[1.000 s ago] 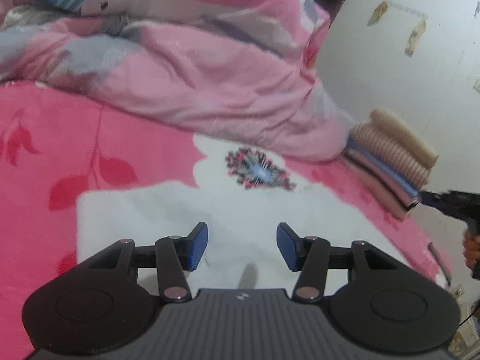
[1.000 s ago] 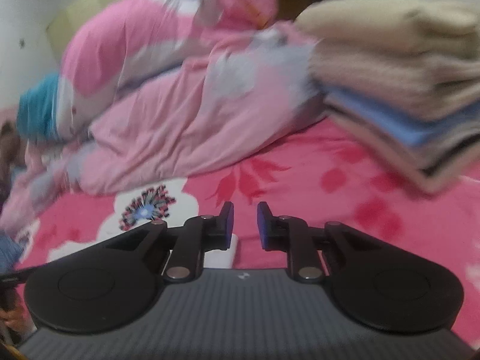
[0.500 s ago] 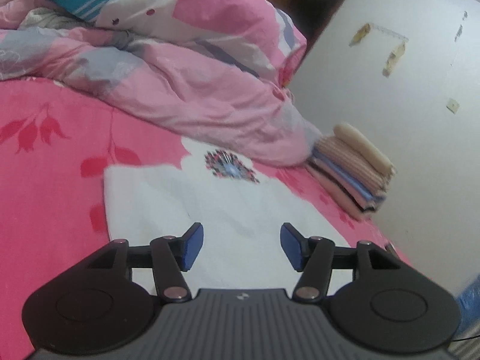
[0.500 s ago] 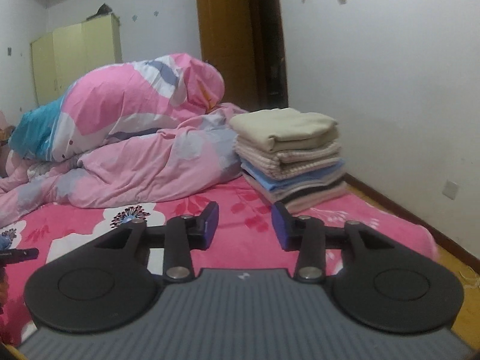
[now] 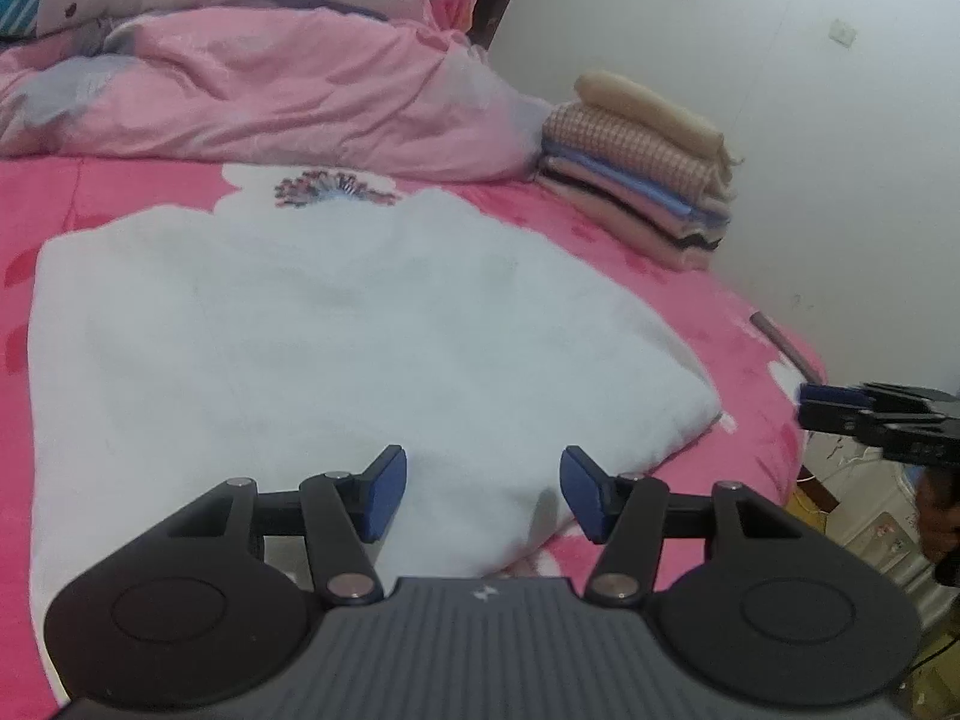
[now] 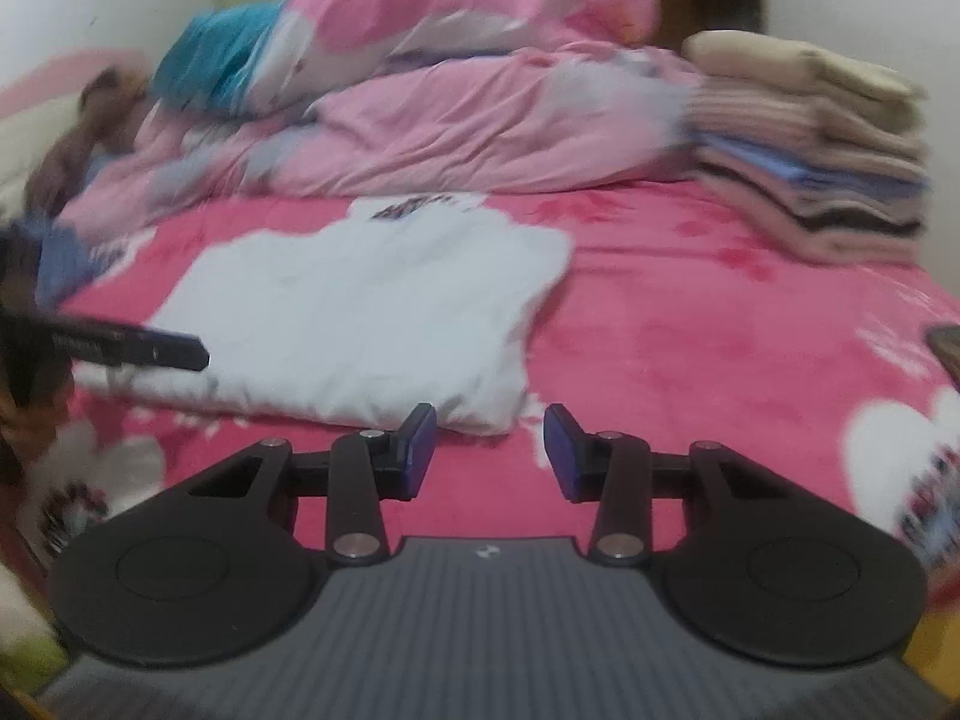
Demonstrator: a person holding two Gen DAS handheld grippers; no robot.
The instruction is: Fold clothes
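A bed (image 5: 708, 300) with a bright pink flowered cover filled the room's near side, set against a pale wall, with a crumpled pink quilt (image 5: 270, 90) heaped at its far end.

In the left wrist view, a white garment (image 5: 312, 336) lay flat on the bed as a broad, roughly rectangular slab, its near right corner looking doubled over into a thick edge. The left tool (image 5: 483, 495) hovered over that near edge with its blue pads standing apart and nothing between them. Beside the quilt, near the wall, stood a stack of folded clothes (image 5: 648, 180), several layers high and neat. The right tool (image 5: 840, 414) showed at the right margin, off the bed's edge and apart from the garment.

In the right wrist view, which was blurred, the right tool (image 6: 489, 450) was also parted and empty; its jaws had just been opening. It sat just short of the white garment's (image 6: 372, 312) near corner. The folded stack (image 6: 810, 150) rose at the far right, well apart from the garment.

Judging from this, several pieces were already finished and stacked, while the white garment seemed partly folded, with at least one more fold and its transfer to the stack left to do.
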